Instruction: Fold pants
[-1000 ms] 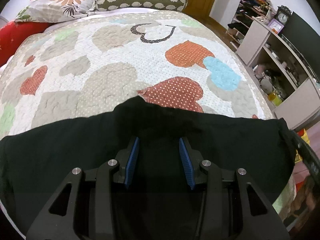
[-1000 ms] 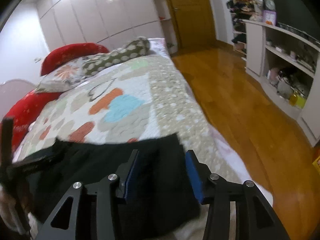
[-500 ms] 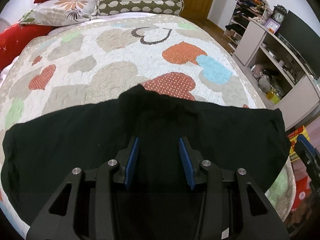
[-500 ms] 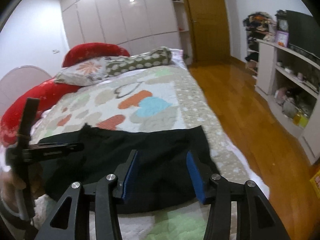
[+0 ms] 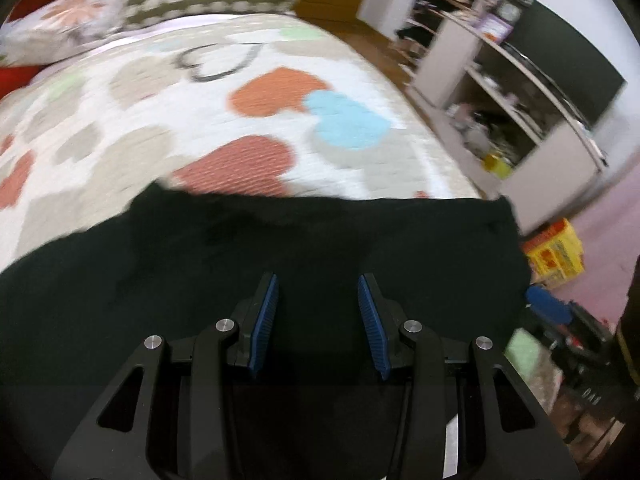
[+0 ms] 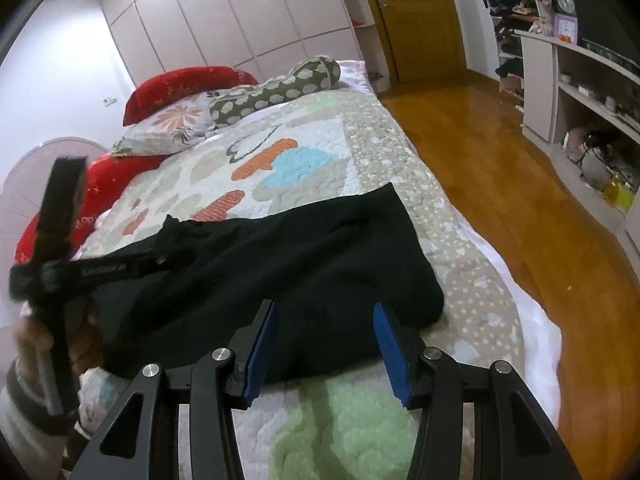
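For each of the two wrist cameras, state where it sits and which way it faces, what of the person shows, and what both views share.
Left wrist: sits on the left claw, low over the black pants, facing up the quilted bed toward the pillows; only its own open fingers show.
Right wrist: sits on the right claw, back near the bed's foot edge, facing the pants and wardrobe; the left hand shows.
Shared: pants, quilt, pillows, shelving.

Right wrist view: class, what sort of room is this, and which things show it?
Most likely a home bedroom: a bed with a heart-patterned quilt, pillows at its head, and white built-in wardrobes behind.
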`<state>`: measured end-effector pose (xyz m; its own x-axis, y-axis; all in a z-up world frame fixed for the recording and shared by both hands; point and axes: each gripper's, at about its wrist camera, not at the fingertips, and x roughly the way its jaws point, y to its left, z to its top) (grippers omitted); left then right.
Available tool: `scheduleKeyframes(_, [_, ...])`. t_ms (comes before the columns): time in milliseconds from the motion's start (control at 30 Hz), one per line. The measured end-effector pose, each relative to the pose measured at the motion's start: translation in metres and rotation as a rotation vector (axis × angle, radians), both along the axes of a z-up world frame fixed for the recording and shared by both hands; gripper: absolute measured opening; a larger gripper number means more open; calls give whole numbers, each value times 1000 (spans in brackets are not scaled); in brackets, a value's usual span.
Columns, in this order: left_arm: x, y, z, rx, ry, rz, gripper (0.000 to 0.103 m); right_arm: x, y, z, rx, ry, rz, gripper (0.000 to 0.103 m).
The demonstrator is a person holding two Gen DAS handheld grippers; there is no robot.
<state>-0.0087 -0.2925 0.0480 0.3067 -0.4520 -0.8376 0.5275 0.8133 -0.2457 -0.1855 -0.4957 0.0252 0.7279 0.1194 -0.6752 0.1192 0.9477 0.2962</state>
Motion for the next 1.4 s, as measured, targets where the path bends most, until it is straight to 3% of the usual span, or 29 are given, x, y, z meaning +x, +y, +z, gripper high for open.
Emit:
scheduleKeyframes(300, [7, -78, 0, -36, 29, -241, 41, -21, -12, -19, 88, 47, 0, 49])
scheduleKeyframes(533, [27, -126, -9, -28, 88, -341, 41, -15, -21, -29, 191, 4, -13, 62])
scheduleKeyframes(733, [36, -157, -15, -39, 124, -438, 41, -4, -25, -37, 236, -47, -28, 65])
scheduleKeyframes(767, [34, -162, -15, -45, 131, -465, 43, -2, -25, -38, 238, -56, -31, 66])
scheduleKeyframes(833, [31, -173, -15, -59, 136, -511, 68, 0, -26, -39, 236, -71, -31, 68])
scheduleKeyframes(967, [21, -193, -22, 3, 84, -569, 71, 2, -24, -40, 221, -96, -41, 69])
scheduleKeyframes(1033, [11, -197, -24, 42, 8, -611, 71, 2, -27, -42, 245, -117, -50, 68])
scheduleKeyframes(1100, [2, -197, -26, 75, -55, -654, 71, 3, -29, -44, 248, -123, -70, 58])
scheduleKeyframes(1167, [2, -194, -29, 73, -65, -655, 68, 5, -32, -46, 239, -118, -92, 37])
scheduleKeyframes(1233, [5, -191, -29, 62, -66, -647, 43, 7, -36, -47, 266, -128, -103, 25])
scheduleKeyframes(1400, [11, -175, -15, -21, -10, -622, 27, 9, -31, -27, 271, -168, -67, 17])
